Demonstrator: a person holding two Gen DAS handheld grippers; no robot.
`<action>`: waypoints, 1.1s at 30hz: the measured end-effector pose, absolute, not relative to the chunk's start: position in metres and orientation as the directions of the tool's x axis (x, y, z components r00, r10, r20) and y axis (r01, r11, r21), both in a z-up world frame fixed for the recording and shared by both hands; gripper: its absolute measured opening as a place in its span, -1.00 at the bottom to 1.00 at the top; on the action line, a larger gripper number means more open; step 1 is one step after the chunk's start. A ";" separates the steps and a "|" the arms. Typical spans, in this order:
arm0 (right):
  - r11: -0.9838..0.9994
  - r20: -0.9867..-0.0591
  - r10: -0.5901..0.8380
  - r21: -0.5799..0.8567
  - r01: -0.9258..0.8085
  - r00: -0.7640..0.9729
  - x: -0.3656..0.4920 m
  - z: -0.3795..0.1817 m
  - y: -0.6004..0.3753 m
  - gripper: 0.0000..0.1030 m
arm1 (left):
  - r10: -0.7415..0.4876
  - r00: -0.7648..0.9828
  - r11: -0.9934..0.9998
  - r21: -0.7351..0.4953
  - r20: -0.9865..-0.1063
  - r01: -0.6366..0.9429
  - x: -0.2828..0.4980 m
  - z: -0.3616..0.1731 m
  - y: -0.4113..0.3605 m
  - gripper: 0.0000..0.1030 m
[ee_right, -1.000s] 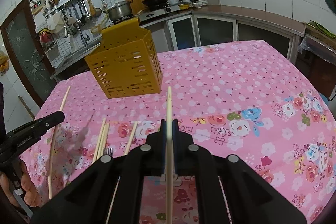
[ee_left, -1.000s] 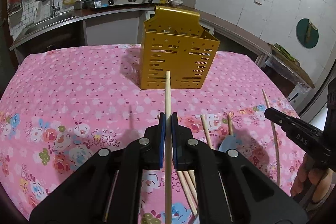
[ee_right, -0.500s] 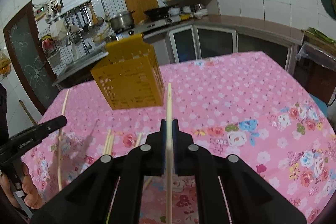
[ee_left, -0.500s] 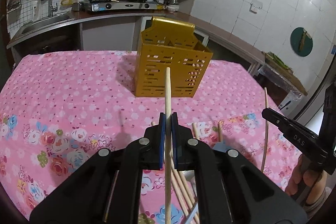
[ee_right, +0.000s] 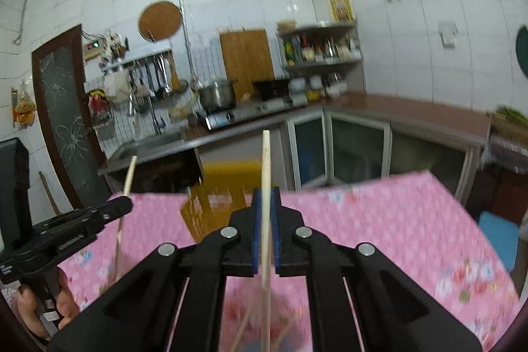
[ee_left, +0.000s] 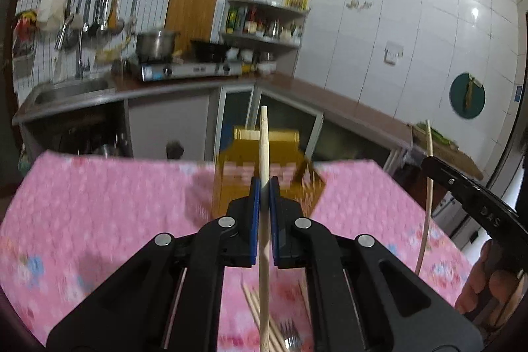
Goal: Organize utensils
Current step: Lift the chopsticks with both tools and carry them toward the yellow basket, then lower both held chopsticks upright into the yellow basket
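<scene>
Now higher than before, both tongs (ee_left: 262,183) (ee_right: 266,197) clamped on chopsticks (ee_left: 264,147) (ee_right: 265,160).

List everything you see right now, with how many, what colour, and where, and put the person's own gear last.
utensil caddy: one, yellow, perforated, far middle of the table.
tablecloth: one, pink floral, covering the table.
held chopsticks: two, pale wood, one in the left tool, one in the right tool.
loose chopsticks: several, pale wood, on the cloth under the left tool.
fork: one, metal, beside the loose chopsticks.
pot: one, steel, on the stove.
cutting board: one, wooden, against the wall.
left tool: black with blue pads, shut on a chopstick.
right tool: black with blue pads, shut on a chopstick.
</scene>
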State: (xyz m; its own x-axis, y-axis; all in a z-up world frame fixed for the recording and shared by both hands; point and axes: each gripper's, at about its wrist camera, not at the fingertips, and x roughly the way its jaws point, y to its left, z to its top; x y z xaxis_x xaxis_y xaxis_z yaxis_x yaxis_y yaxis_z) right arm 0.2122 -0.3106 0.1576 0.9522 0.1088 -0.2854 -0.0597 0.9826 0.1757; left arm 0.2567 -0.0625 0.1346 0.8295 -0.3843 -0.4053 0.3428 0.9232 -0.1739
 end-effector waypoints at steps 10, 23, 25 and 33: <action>0.993 -0.075 0.109 0.064 -0.104 0.991 0.261 0.200 -0.287 -0.89 | -0.350 0.903 0.936 -0.138 -0.248 0.325 0.327 0.179 -0.081 -0.92; 0.989 -0.030 0.097 0.112 -0.093 0.995 0.292 0.189 -0.303 -0.89 | -0.354 0.897 0.933 -0.164 -0.265 0.320 0.380 0.154 -0.081 -0.92; 0.990 -0.036 0.095 0.109 -0.091 0.995 0.297 0.189 -0.305 -0.89 | -0.361 0.895 0.930 -0.165 -0.262 0.327 0.381 0.155 -0.080 -0.92; 0.986 -0.022 0.117 0.120 -0.114 0.993 0.302 0.184 -0.304 -0.89 | -0.410 0.878 0.911 -0.162 -0.247 0.379 0.384 0.159 -0.090 -0.91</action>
